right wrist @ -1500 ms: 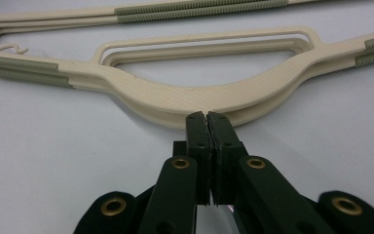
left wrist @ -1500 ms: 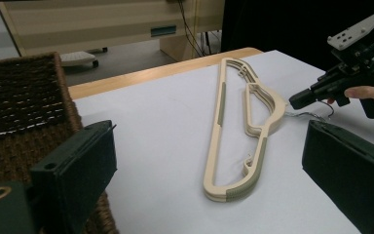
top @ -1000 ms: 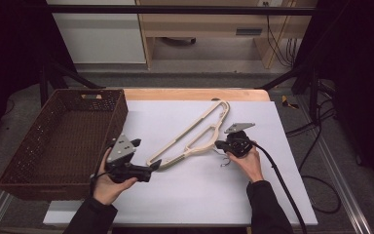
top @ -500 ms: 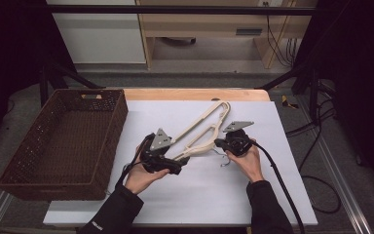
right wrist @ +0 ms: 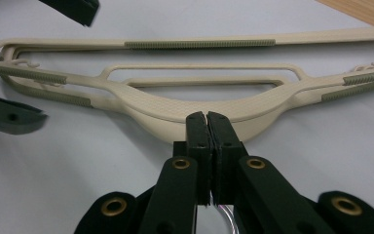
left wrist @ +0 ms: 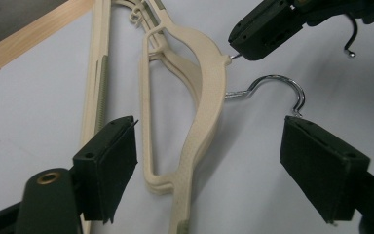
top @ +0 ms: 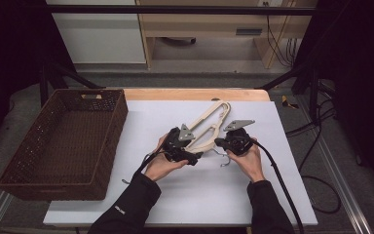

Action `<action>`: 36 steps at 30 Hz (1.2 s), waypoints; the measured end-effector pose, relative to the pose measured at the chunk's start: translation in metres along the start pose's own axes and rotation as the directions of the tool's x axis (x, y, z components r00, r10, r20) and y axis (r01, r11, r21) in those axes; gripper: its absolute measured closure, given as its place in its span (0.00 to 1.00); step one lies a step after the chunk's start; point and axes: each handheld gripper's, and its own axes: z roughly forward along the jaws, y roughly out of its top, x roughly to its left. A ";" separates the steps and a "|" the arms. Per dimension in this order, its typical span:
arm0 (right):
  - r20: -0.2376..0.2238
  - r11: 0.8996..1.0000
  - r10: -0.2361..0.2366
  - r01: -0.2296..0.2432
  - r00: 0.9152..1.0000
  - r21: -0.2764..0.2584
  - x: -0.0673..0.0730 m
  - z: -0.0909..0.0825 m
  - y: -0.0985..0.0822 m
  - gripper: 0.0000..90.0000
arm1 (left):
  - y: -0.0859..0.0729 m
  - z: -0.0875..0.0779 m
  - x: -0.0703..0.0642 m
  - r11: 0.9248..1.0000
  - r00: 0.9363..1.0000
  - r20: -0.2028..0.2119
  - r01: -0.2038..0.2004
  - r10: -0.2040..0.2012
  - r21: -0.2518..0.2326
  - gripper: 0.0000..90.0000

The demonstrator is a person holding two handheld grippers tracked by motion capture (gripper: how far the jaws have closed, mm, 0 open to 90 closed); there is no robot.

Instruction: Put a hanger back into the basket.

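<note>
Cream hangers, stacked, lie on the white bench between both tongs. Right tongs pinched tight on a metal hook at the hangers' neck. Left tongs just been closing, jaws either side of hanger shoulder w/o touching; second hook just beyond right-hand pad.

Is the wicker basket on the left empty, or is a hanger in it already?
Empty. The basket shows only its bare woven floor; the cream hangers lie on the white table, outside it.
</note>
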 end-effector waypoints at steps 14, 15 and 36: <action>0.007 1.000 0.004 -0.005 1.000 0.009 0.002 -0.004 0.003 0.99 | 0.007 0.044 -0.002 0.989 0.993 -0.038 -0.111 0.116 0.100 0.45; 0.007 1.000 0.004 -0.005 1.000 0.009 0.002 -0.004 0.003 0.99 | 0.007 0.045 -0.002 0.988 0.992 -0.038 -0.116 0.121 0.104 0.45; 0.029 1.000 -0.002 0.002 1.000 0.001 0.005 -0.004 0.004 0.98 | 0.010 0.053 -0.008 0.984 0.990 -0.048 -0.129 0.135 0.125 0.79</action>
